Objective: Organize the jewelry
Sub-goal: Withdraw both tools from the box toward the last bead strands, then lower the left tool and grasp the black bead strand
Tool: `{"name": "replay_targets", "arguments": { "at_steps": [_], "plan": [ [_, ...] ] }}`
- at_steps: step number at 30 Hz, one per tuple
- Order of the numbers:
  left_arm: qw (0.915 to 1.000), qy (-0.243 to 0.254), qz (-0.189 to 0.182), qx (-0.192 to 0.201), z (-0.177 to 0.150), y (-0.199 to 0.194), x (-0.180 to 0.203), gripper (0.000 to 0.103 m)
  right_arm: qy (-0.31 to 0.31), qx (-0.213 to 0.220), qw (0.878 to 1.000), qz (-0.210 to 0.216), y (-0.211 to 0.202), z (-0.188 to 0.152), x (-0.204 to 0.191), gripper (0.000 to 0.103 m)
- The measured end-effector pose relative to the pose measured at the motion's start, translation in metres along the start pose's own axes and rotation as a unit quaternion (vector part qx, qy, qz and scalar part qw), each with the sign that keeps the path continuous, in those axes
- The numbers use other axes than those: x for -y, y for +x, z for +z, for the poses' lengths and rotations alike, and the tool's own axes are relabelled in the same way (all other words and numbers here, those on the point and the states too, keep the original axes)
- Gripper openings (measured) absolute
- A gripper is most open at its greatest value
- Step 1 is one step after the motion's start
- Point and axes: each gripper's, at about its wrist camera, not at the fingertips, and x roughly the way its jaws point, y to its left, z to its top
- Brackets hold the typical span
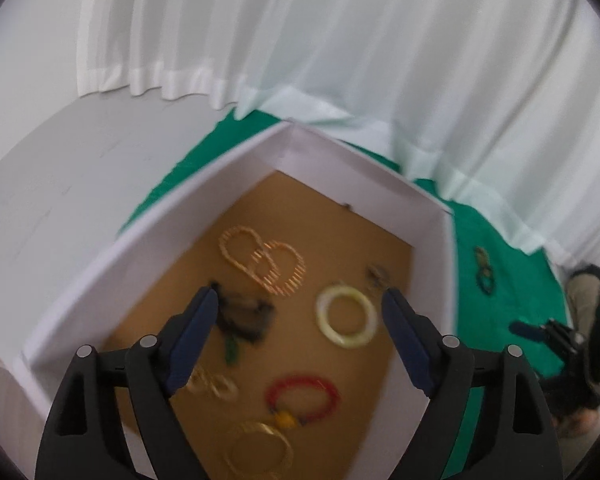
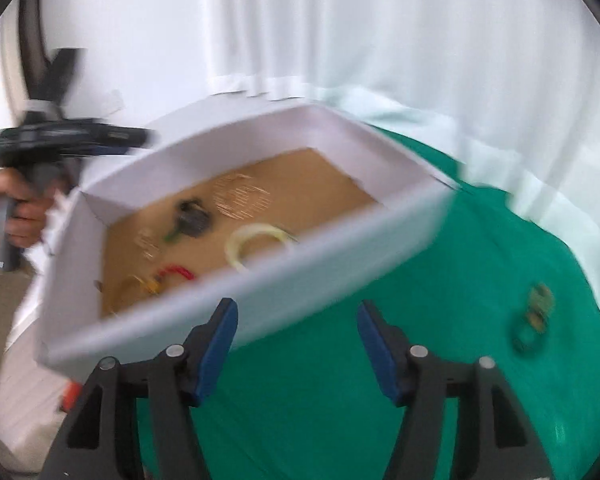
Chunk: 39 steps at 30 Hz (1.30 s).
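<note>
White pleated fabric curtains (image 1: pixel 340 40) hang behind everything, their hems falling onto a bench covered in bright green felt-like cloth (image 2: pixel 340 360). On that cloth sits a wide, shallow white-walled box with a brown cardboard floor (image 1: pixel 204 184), which holds most of the jewelry. The left gripper (image 1: pixel 300 308), black-framed with dark blue pads, hangs over the box with its fingers spread wide and nothing between them. The right gripper (image 2: pixel 296 320), of the same build, is likewise spread and empty, over the green cloth just in front of the box's near wall; in its view the left tool shows at the far left, held in a bare hand (image 2: pixel 20 208). No writing or label can be read on anything (the frames are blurred). Inside the box lie a pair of overlapping coppery ribbed hoops (image 1: pixel 262 260), a smooth pale cream bangle (image 1: pixel 346 316), a thin gold wire bangle (image 1: pixel 260 452), a red beaded bracelet with a yellow charm (image 1: pixel 304 400), a dark tangled black piece with a green bit beneath it (image 1: pixel 244 316), two small pale gold rings (image 1: pixel 214 386) side by side, and a small dark trinket (image 1: pixel 376 274) near the right wall. Outside the box, well apart on the cloth, rests a small dull-gold and dark-green linked piece (image 2: pixel 534 320).
</note>
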Motion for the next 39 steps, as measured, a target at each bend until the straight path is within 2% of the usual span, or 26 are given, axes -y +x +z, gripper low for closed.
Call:
{"name": "replay_targets", "arguments": {
  "at_steps": [4, 7, 10, 13, 16, 23, 31, 39],
  "plan": [
    [0.9988, 0.038, -0.021, 0.023, -0.043, -0.037, 0.043, 0.088, 0.069, 0.010, 0.997, -0.045, -0.026, -0.062, 0.033, 0.063],
    [0.9965, 0.064, -0.045, 0.030, -0.072, -0.050, 0.078, 0.093, 0.118, 0.021, 0.988, -0.101, -0.042, -0.113, 0.050, 0.063],
    [0.9931, 0.078, -0.086, 0.009, -0.099, -0.045, 0.112, 0.093, 0.157, 0.020, 0.979, -0.130, -0.050, -0.150, 0.065, 0.063],
    [0.9892, 0.093, -0.112, -0.020, -0.120, -0.026, 0.140, 0.093, 0.182, 0.008, 0.974, -0.138, -0.057, -0.178, 0.075, 0.063],
    [0.9852, 0.106, -0.124, -0.051, -0.139, -0.004, 0.164, 0.093, 0.183, 0.009, 0.971, -0.151, -0.064, -0.194, 0.076, 0.063],
    [0.9767, 0.153, -0.119, -0.092, -0.166, 0.023, 0.203, 0.093, 0.181, 0.032, 0.969, -0.167, -0.072, -0.208, 0.071, 0.063],
    [0.9726, 0.179, -0.105, -0.105, -0.166, 0.033, 0.225, 0.093, 0.221, 0.033, 0.961, -0.161, -0.071, -0.228, 0.091, 0.063],
    [0.9660, 0.207, -0.106, -0.113, -0.148, 0.052, 0.255, 0.093, 0.233, 0.037, 0.958, -0.162, -0.076, -0.239, 0.103, 0.063]
  ]
}}
